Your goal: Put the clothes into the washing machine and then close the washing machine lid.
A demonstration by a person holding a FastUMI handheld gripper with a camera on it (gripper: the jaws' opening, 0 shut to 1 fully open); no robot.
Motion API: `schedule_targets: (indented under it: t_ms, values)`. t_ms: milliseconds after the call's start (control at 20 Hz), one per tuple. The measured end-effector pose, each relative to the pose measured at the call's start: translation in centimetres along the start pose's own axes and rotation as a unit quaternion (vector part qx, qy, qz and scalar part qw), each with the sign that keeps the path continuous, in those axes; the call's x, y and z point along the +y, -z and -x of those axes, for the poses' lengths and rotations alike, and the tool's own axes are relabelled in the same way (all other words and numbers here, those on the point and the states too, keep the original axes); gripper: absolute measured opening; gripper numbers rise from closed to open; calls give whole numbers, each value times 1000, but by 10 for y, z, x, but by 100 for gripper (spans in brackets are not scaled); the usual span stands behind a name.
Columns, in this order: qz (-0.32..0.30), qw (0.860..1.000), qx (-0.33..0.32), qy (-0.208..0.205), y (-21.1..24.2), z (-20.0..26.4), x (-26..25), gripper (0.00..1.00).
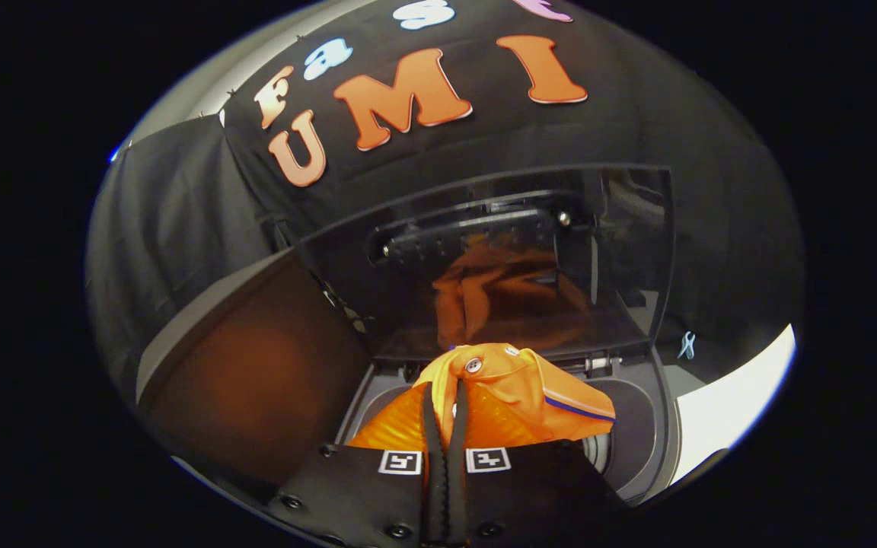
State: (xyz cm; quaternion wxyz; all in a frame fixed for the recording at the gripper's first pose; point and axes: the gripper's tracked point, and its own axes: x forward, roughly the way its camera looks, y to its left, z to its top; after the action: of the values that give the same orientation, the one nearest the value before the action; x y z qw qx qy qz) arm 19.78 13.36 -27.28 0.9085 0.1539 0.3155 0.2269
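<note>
Holding orange shirt (515,388) over the open washer drum (636,441), lid (484,259) raised behind.

Fingers of the gripper (444,426) are pinched nearly together on a fold of the shirt; collar with button bunches just ahead of the tips. Fabric looks light, soft and limp: it will likely drape and snag on the rim, so a grip on bunched cloth seems best. Lid mirrors the orange. No brand or readable label on shirt or washer.
</note>
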Motion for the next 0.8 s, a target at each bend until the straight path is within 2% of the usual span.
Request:
schedule_targets:
  t_ms: [300, 600, 800]
  values:
    - [-4, 997, 55, 48, 45, -52, -13, 8]
    - [6, 988, 126, 86, 95, -78, -28, 8]
    - [-21, 980, 164, 114, 119, -87, -40, 8]
